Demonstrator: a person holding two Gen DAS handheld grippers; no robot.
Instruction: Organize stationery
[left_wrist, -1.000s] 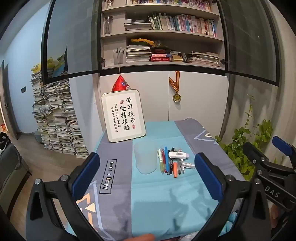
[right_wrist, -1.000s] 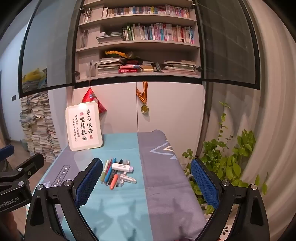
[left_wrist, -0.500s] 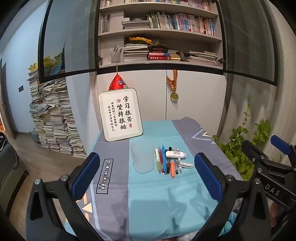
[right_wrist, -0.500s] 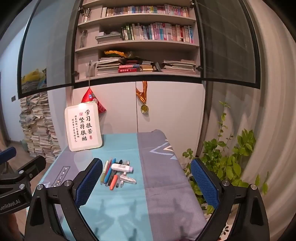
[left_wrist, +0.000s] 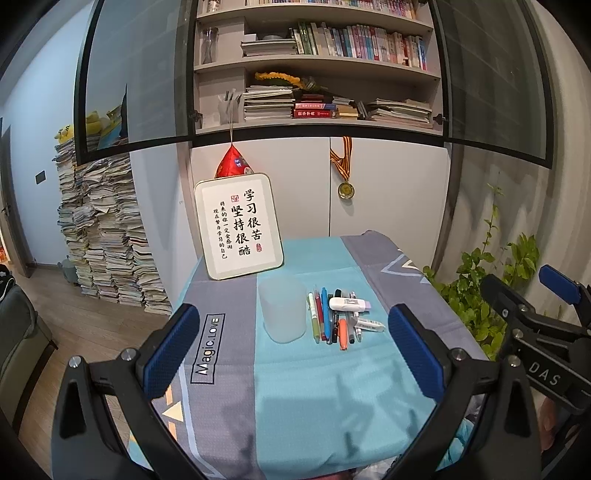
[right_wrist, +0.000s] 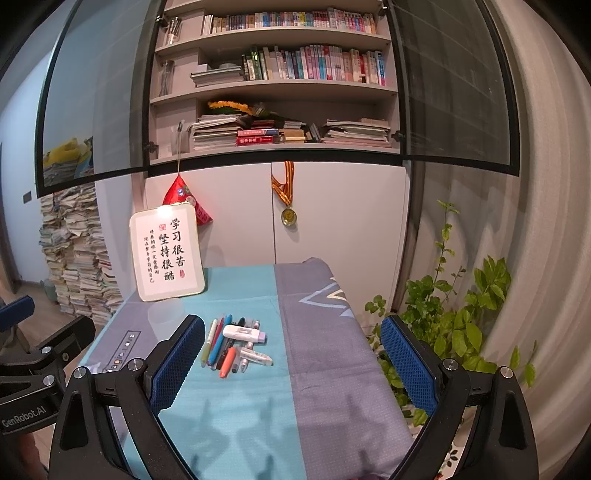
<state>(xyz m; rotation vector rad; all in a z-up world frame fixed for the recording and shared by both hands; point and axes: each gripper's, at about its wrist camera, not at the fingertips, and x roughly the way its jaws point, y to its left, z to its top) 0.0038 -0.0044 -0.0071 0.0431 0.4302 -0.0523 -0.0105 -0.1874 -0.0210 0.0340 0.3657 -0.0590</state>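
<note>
A pile of pens and markers lies on the cloth-covered table, with a white correction tape on top and a small white tube beside it. A frosted translucent cup stands just left of the pile. The pile also shows in the right wrist view. My left gripper is open and empty, held above the table's near part. My right gripper is open and empty, also back from the pile.
A framed calligraphy sign leans at the table's far left edge. A cabinet with bookshelves stands behind. A green plant is right of the table. Stacks of books stand on the floor at left.
Both grippers have drawn back and risen slightly; the pens and cup sit a little higher and farther in the left view. Nothing on the table has moved.
</note>
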